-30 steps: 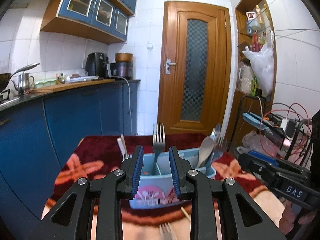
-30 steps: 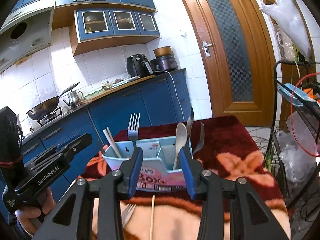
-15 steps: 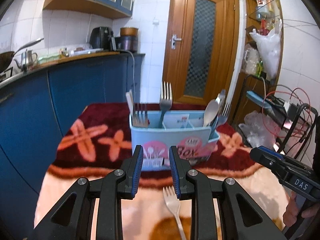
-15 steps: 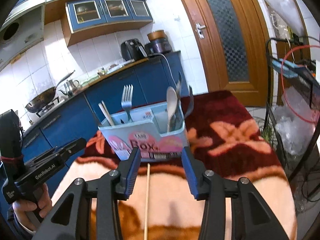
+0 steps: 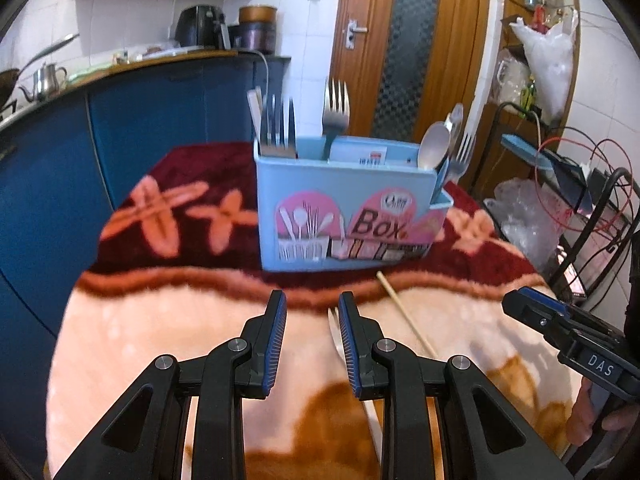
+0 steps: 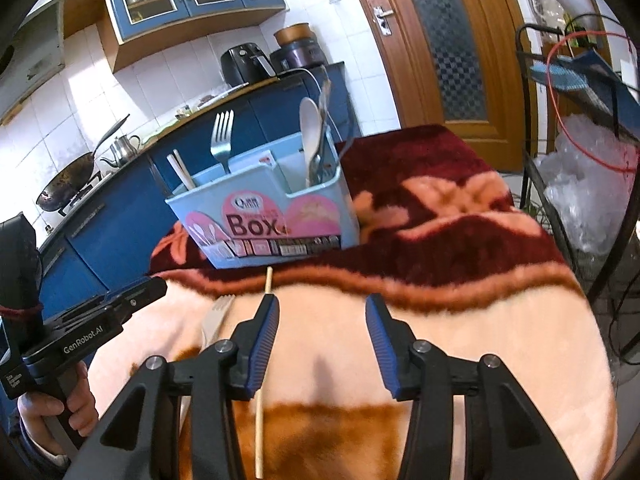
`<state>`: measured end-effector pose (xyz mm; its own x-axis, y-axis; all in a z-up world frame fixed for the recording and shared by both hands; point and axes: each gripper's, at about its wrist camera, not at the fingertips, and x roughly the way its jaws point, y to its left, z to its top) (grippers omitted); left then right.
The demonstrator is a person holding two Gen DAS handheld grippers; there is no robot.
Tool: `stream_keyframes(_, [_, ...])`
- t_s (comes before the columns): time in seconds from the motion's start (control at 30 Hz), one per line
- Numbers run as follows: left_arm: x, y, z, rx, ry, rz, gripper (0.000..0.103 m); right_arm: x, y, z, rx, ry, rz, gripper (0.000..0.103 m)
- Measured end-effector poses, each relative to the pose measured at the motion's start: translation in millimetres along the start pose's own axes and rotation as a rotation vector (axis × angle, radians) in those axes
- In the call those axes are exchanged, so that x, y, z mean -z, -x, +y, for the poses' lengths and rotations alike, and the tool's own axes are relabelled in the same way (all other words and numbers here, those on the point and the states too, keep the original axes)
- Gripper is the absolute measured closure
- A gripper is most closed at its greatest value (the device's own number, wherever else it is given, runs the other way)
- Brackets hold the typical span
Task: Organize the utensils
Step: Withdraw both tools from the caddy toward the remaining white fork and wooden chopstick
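Left wrist view: the fork [image 5: 335, 330], lying lengthwise near-to-far, is being straddled by the spread, empty left gripper [image 5: 312, 312].

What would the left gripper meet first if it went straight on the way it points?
Probably the blanket just short of the box. The left gripper is open and tilted down; a fork lies beside its right finger. Depth is unclear, so it might reach the box.

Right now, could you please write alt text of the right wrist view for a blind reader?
The open right tool hovers over a blanket-covered table, with a wooden chopstick and a fork lying loose. Behind them stands a blue utensil box holding a fork, spoon and chopsticks.
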<state>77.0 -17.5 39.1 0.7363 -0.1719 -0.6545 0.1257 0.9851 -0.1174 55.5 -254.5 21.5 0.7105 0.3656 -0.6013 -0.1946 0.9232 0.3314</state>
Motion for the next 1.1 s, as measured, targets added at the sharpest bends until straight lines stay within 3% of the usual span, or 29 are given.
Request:
stream_keyframes(0.6, [19,-35,4,0.03,0.067,0.175,0.075,15,-5,-20,0.009,-0.048,0.04,0.053])
stream_keyframes(1.1, [21,-38,3,0.102,0.112,0.228,0.075,19,-8,-19,0.003,-0.048,0.05,0.053])
